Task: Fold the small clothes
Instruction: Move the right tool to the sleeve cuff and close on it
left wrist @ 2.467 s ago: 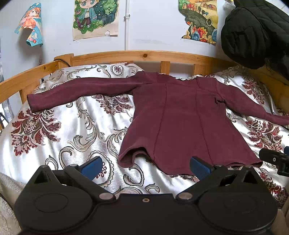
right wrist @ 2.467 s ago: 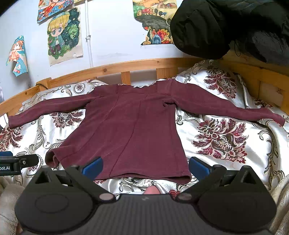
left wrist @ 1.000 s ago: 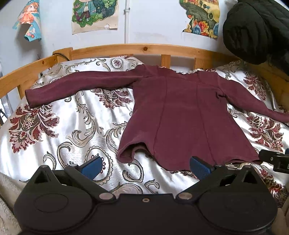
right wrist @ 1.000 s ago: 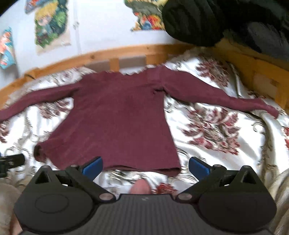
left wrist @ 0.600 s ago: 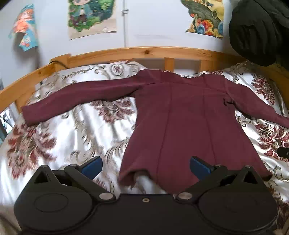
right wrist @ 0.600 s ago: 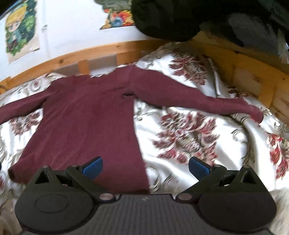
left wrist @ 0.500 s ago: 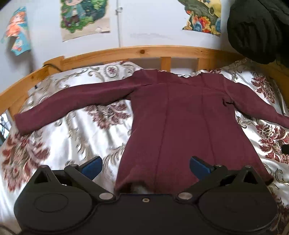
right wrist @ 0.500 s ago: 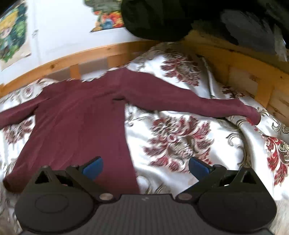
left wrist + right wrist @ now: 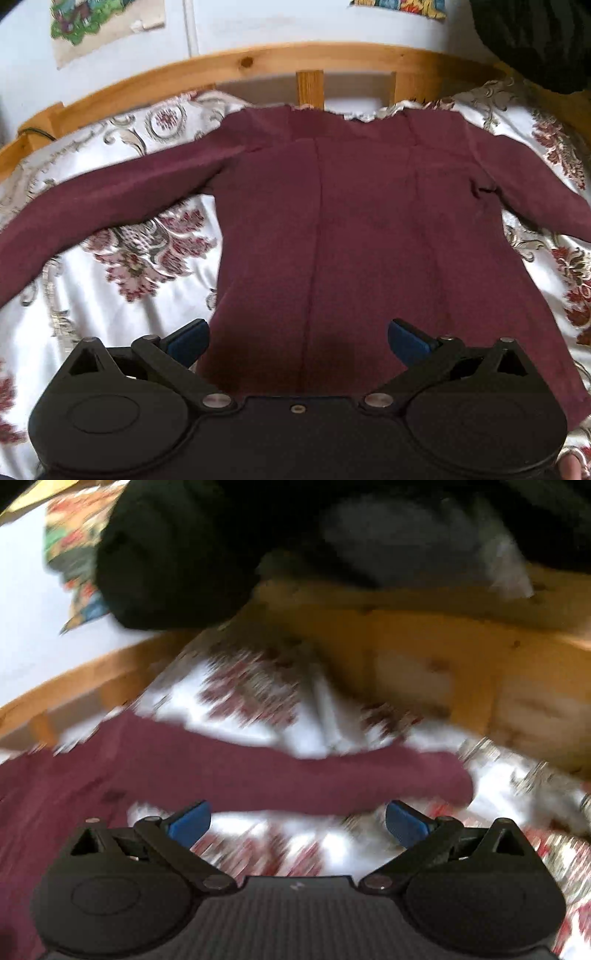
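A maroon long-sleeved top (image 9: pixel 351 229) lies flat on the patterned bed cover, both sleeves spread out sideways, neck toward the headboard. My left gripper (image 9: pixel 297 341) is open and empty, hovering over the lower part of the top's body. My right gripper (image 9: pixel 297 821) is open and empty, just in front of the top's right sleeve (image 9: pixel 295 779), whose cuff (image 9: pixel 458 782) lies a little to the right of the fingers. The right wrist view is blurred by motion.
The bed has a wooden rail (image 9: pixel 310 59) at the back and a wooden side board (image 9: pixel 461 672) on the right. A black jacket (image 9: pixel 229 546) hangs above the right side. The white floral cover (image 9: pixel 122 266) lies under the top.
My left gripper has moved forward over the top's body, hiding the hem. My right gripper has swung right and forward to the right sleeve. Both stay open.
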Motion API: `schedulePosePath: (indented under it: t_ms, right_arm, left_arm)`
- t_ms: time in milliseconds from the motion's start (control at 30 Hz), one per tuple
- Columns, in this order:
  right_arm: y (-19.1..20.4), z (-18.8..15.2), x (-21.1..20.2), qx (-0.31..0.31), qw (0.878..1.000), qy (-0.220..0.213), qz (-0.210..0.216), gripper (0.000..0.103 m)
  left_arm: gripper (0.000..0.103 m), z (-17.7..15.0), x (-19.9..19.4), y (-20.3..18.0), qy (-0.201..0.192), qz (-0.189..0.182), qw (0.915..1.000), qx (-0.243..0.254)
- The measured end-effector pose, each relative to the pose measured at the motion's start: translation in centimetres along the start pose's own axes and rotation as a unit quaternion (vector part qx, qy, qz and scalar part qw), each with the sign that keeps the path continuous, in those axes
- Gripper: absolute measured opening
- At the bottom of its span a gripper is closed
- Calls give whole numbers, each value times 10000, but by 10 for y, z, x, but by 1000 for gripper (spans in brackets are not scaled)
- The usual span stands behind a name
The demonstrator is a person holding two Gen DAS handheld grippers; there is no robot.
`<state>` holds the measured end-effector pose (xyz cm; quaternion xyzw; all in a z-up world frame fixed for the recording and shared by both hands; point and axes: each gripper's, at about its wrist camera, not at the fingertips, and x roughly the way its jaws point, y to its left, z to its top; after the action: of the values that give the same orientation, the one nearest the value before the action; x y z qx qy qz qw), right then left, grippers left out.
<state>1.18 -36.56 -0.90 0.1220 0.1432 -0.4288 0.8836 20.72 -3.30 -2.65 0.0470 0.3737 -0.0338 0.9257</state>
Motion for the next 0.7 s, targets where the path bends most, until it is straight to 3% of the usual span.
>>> schedulePosePath:
  t_ms: [133,267,533,700]
  right_arm:
    - [-22,2,17,407,9973,-395,-475,103]
    - [-46,-7,35,1225,9911,-239,-472,103]
    - [-53,-10,47,1003,9876,-287,-1176,103]
    - [-72,-11,52,1362,9728,-134,-1871,103]
  left_arm:
    - [102,0,24,2,143,-126,9998,27]
    - [102,-6,36,9,271,-191,9994,-33]
    - [102,-13,46,22,560,-405,9968,-408]
    - [102,-20,44,25,556,-437,9959,-565]
